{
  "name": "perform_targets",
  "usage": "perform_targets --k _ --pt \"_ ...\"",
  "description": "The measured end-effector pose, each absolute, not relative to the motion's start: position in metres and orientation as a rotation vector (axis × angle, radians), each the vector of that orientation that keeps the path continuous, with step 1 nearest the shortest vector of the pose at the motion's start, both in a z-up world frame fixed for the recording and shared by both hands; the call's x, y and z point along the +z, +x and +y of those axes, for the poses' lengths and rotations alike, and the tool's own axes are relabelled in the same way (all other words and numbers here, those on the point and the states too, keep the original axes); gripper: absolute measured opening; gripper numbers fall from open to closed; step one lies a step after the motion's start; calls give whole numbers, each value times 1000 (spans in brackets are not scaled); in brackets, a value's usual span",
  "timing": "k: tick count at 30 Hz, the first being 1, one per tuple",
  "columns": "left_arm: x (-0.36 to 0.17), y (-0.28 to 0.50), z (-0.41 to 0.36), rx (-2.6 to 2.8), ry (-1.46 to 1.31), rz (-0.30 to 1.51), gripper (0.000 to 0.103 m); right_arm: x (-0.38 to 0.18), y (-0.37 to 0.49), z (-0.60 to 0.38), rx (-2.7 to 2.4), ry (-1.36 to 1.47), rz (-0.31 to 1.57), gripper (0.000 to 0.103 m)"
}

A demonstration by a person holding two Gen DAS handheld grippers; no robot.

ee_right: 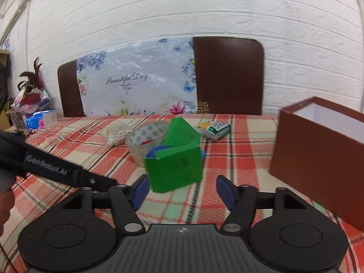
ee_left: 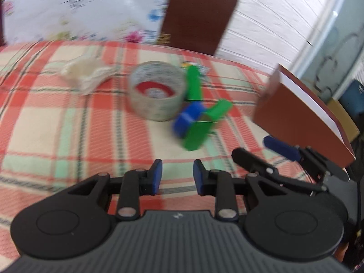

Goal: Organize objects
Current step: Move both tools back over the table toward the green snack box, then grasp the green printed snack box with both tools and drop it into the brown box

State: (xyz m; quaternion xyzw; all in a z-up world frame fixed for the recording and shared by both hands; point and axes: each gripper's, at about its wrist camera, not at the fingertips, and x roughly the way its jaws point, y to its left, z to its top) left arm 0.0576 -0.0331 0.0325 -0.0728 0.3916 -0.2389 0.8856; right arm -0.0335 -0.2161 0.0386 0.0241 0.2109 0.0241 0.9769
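Plaid bedspread [ee_right: 238, 159] (green box [ee_right: 175, 168] resting).

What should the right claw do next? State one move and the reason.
Probably ease the right claw forward and close on the green box. Its jaws stand open, the box lies just ahead between the fingertips, and the brown box waits open-topped to the right. The left claw is open and farther back.
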Motion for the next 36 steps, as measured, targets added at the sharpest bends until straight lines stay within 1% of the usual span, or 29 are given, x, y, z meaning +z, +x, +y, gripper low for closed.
perform_targets --k 2,4,8,10,11,12,14,17,20,22,23,24,25,26,27,29,30,31,33,36 --pt "31 60 -22 -481 -172 811 32 39 -23 -205 63 -6 423 76" --pt "28 61 -14 -468 -190 810 34 41 -11 -195 59 -45 417 76" --pt "23 59 -6 -466 -200 817 34 47 21 -189 50 -64 407 77" --pt "22 59 -5 -472 -200 818 34 47 33 -193 63 -51 428 73" --pt "22 59 -4 -475 -201 817 34 46 39 -197 76 -41 447 67" --pt "21 60 -4 -479 -201 816 34 44 42 -201 91 -34 459 57" --pt "21 61 -3 -481 -202 813 35 46 39 -205 85 -45 468 48" --pt "22 60 -6 -484 -202 812 35 47 21 -210 91 -38 475 47" --pt "24 60 -15 -506 -186 813 35 39 -6 -214 66 -60 489 52" --pt "26 61 -23 -529 -167 817 35 30 -23 -219 61 -46 523 51" --pt "27 61 -29 -541 -158 818 35 26 -32 -220 58 -26 531 54" --pt "28 62 -35 -555 -150 820 35 23 -40 -222 54 -9 533 61" --pt "30 64 -41 -570 -145 823 35 20 -46 -224 50 4 532 66" --pt "31 66 -48 -588 -142 827 35 18 -51 -225 45 9 530 74" --pt "32 67 -56 -607 -139 833 35 15 -53 -225 40 6 532 75" --pt "33 69 -72 -636 -124 845 41 12 -52 -225 31 -7 548 75" --pt "33 70 -80 -639 -112 852 47 10 -49 -226 29 -9 558 76" --pt "31 71 -86 -637 -99 862 50 10 -46 -226 28 -13 565 76" --pt "26 74 -95 -625 -90 891 50 11 -36 -224 32 -48 566 85" --pt "16 82 -96 -623 -148 952 49 8 -21 -222 39 -112 574 88"
